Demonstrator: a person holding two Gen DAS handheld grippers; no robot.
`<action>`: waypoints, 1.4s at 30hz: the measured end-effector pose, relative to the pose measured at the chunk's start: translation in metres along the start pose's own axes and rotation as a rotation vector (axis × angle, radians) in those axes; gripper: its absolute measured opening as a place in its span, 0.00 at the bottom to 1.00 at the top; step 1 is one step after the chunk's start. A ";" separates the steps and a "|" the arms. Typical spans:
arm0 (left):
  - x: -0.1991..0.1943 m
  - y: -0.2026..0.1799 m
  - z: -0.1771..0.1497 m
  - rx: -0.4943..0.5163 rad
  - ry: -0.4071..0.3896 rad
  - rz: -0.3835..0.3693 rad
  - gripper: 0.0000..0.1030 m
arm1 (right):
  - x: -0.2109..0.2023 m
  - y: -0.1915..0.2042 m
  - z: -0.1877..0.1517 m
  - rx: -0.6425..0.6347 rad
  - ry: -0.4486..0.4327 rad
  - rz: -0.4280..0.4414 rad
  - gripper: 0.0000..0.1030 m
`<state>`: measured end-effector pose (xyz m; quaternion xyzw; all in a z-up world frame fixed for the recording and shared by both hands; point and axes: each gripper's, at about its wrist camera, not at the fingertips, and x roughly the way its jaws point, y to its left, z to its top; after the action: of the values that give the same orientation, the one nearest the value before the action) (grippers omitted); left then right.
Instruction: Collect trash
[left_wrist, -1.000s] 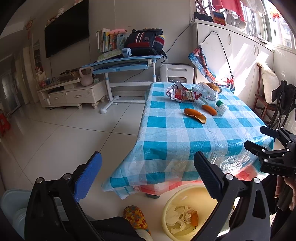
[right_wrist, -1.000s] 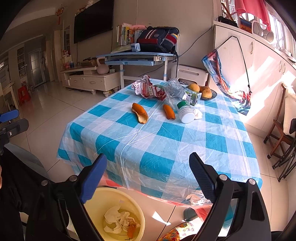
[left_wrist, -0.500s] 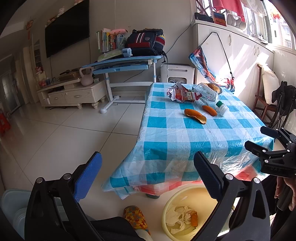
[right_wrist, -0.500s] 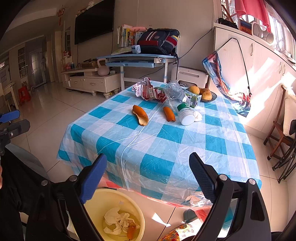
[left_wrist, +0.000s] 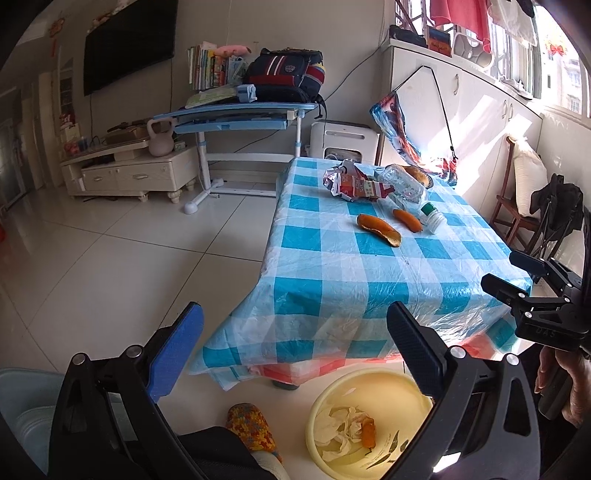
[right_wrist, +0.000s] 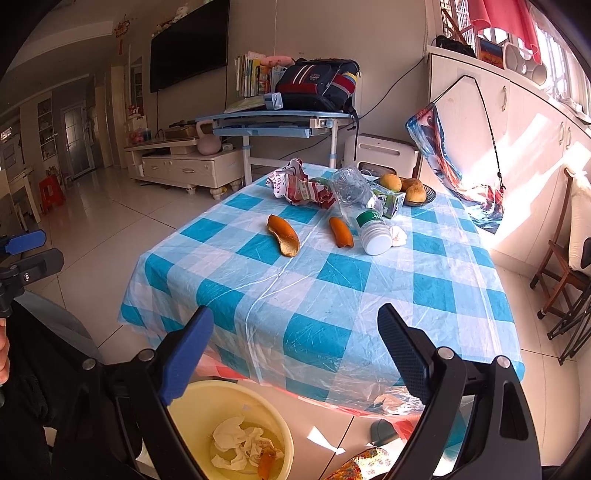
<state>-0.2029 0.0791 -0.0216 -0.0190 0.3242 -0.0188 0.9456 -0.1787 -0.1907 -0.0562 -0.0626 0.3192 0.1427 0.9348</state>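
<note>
yellow plastic basin (right_wrist: 207, 400) sits on the floor at the near edge of the table (right_wrist: 325, 295), apparently as the bin: crumpled tissue and a bit of peel already lie in it, while two orange peels (right_wrist: 283, 236), a tipped white bottle (right_wrist: 373, 233), a crushed clear bottle (right_wrist: 349, 192) and a crumpled wrapper (right_wrist: 295, 188) wait on the far half of the blue-checked cloth. the left hand-held gripper (left_wrist: 291, 350) and right hand-held gripper (right_wrist: 295, 347) hang side by side above the basin, tilted down toward the table, jaws wide apart and empty.
</note>
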 end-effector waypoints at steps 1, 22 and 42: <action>0.002 0.002 0.002 -0.008 0.001 -0.009 0.93 | -0.001 -0.002 0.001 0.004 -0.008 0.002 0.84; 0.134 -0.075 0.075 -0.009 0.169 -0.215 0.93 | 0.044 -0.059 0.066 0.030 0.046 0.077 0.78; 0.265 -0.132 0.086 -0.025 0.243 -0.094 0.48 | 0.228 -0.089 0.134 -0.146 0.390 0.050 0.65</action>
<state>0.0556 -0.0631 -0.1094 -0.0437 0.4352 -0.0611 0.8972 0.0984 -0.1957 -0.0886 -0.1485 0.4843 0.1739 0.8445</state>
